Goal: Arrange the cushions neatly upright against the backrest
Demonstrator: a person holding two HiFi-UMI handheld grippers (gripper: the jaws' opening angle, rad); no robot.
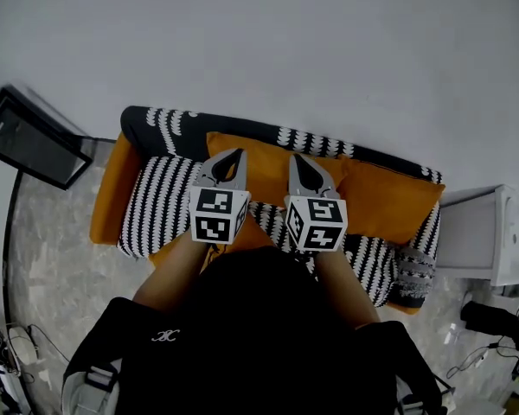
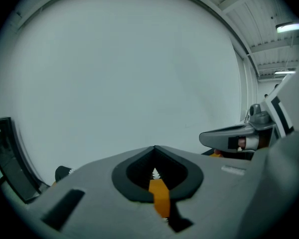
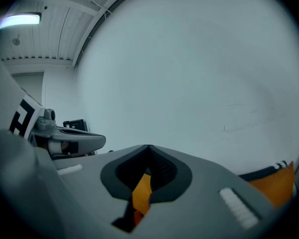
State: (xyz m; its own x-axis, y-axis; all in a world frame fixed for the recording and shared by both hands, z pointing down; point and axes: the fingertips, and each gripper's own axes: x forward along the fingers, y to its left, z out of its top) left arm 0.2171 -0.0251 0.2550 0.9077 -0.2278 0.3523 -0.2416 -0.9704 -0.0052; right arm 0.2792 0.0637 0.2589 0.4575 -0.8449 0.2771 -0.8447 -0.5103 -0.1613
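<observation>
Left gripper point(image 1: 233, 156) and right gripper point(image 1: 297, 160) hover side by side, jaws of each pressed together, holding nothing. Just beneath their tips an orange cushion point(image 1: 261, 148) leans on the backrest point(image 1: 169, 124); a second orange cushion point(image 1: 387, 199) sits right of the right gripper

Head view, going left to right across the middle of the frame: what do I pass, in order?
black screen → orange sofa arm → left tool → right tool → orange cushion → white cabinet
</observation>
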